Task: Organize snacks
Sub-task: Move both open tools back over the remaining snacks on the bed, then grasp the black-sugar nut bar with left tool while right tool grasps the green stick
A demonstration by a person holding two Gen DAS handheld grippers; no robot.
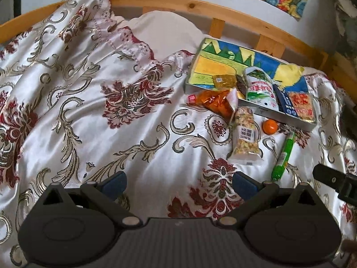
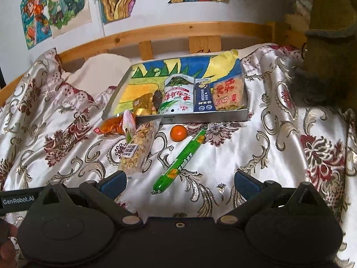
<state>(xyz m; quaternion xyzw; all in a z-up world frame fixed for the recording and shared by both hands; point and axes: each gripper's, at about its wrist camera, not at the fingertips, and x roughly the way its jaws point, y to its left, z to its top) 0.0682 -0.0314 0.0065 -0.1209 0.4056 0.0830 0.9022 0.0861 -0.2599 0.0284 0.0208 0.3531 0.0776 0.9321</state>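
Both grippers hang over a bed spread with a white satin cover (image 2: 234, 156) patterned in red and gold. The left gripper (image 1: 179, 182) has its jaws spread wide with nothing between them but cloth. The right gripper (image 2: 180, 182) is just as wide open and also empty; the tip of a green sausage stick (image 2: 180, 163) lies between its blue pads without touching either.

In the right view a shallow tray (image 2: 200, 117) sits at 12 o'clock, its floor lined with a bright drawing. Inside it, from 10 to 2 o'clock across the near edge, lie a gold packet (image 2: 142, 106), a dark wrapped piece (image 2: 157, 98), a white-and-green bag (image 2: 178, 98), a dark blue carton (image 2: 204, 98) and a clear pack of orange-red crackers (image 2: 229, 96).

Still out on the cover, just in front of the tray: an orange packet (image 2: 113, 126) at 10 o'clock, a clear nut-mix bag (image 2: 138, 151) (a barcode label on it) touching the tray's near wall, and a small orange fruit (image 2: 178, 133) at 12 o'clock, close to the sausage's far end.

In the left view the tray (image 1: 287, 117) lies at 1 o'clock, with the nut-mix bag (image 1: 245, 137), fruit (image 1: 270, 126) and sausage (image 1: 284, 156) before it. A wooden rail (image 2: 178, 32) runs behind, drawings (image 2: 55, 6) on the wall.
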